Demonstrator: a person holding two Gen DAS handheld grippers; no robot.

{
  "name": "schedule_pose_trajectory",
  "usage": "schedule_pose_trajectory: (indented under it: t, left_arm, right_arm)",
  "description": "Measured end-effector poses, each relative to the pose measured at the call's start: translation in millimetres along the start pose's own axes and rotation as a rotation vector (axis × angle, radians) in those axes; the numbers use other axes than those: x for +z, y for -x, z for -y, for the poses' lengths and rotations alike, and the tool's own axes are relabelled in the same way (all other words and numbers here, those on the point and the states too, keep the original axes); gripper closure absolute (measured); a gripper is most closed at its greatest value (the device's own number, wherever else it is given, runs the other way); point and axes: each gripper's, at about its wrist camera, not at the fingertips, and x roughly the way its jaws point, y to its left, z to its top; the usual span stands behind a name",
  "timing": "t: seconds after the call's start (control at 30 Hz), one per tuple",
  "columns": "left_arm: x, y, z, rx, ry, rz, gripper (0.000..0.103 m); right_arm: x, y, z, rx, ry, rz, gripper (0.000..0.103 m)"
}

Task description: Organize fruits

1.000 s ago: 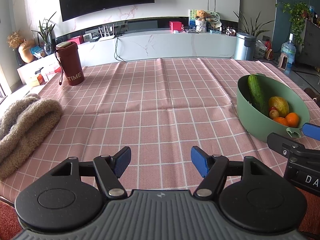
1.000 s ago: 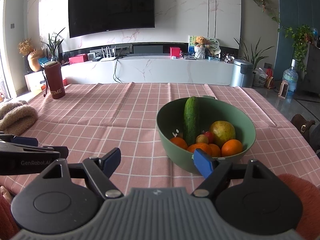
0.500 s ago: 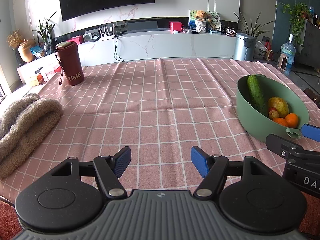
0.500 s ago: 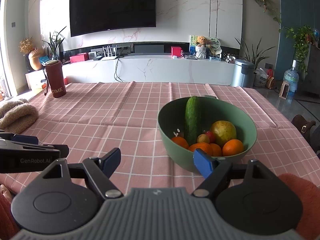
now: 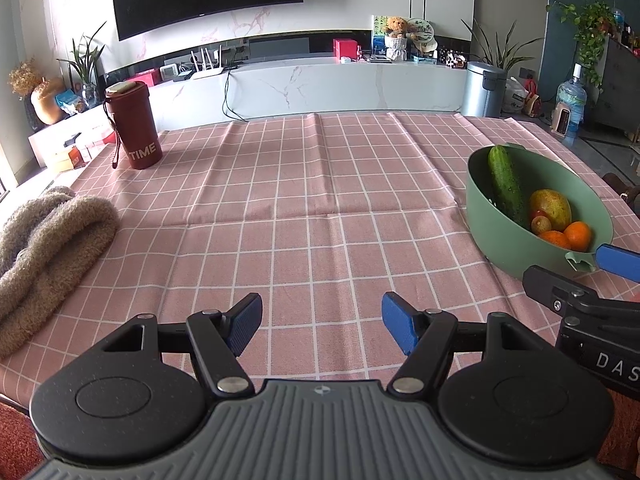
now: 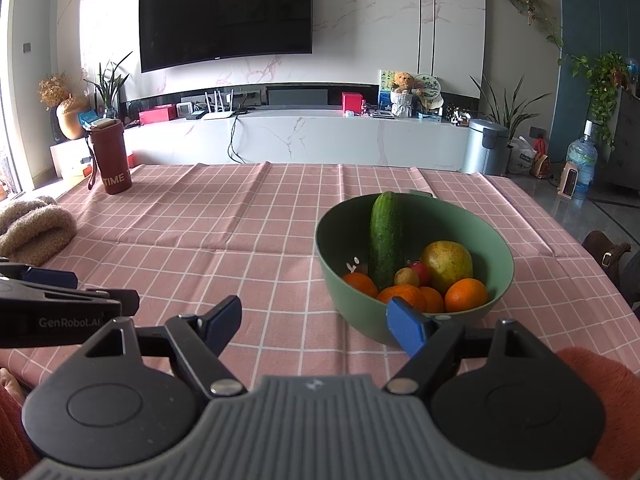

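Observation:
A green bowl [image 6: 496,240] stands on the pink checked tablecloth, also in the left wrist view [image 5: 504,240] at the right. It holds a cucumber [image 6: 386,236] leaning on the far rim, a yellow-green mango [image 6: 447,260], several oranges [image 6: 466,295], a small red fruit [image 6: 421,270] and a small brownish fruit [image 6: 406,277]. My right gripper [image 6: 316,322] is open and empty, just before the bowl's near left side. My left gripper [image 5: 322,322] is open and empty over bare cloth, left of the bowl.
A dark red tumbler marked TIME [image 5: 134,126] stands at the far left of the table. A beige fuzzy cloth [image 5: 44,240] lies at the left edge. The table's far edge faces a white TV cabinet [image 5: 320,84].
The right gripper has risen and eased slightly toward the bowl. The left gripper has barely moved. Both stay open.

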Motion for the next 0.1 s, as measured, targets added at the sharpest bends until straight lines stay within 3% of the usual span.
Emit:
schedule_pose_trajectory:
  t: [0.1]
  left_arm:
    - [-0.2,0.0,1.0,-0.005,-0.005,-0.002,0.023]
  right_arm:
    - [-1.0,-0.9,-0.5,0.001,0.005,-0.004,0.026]
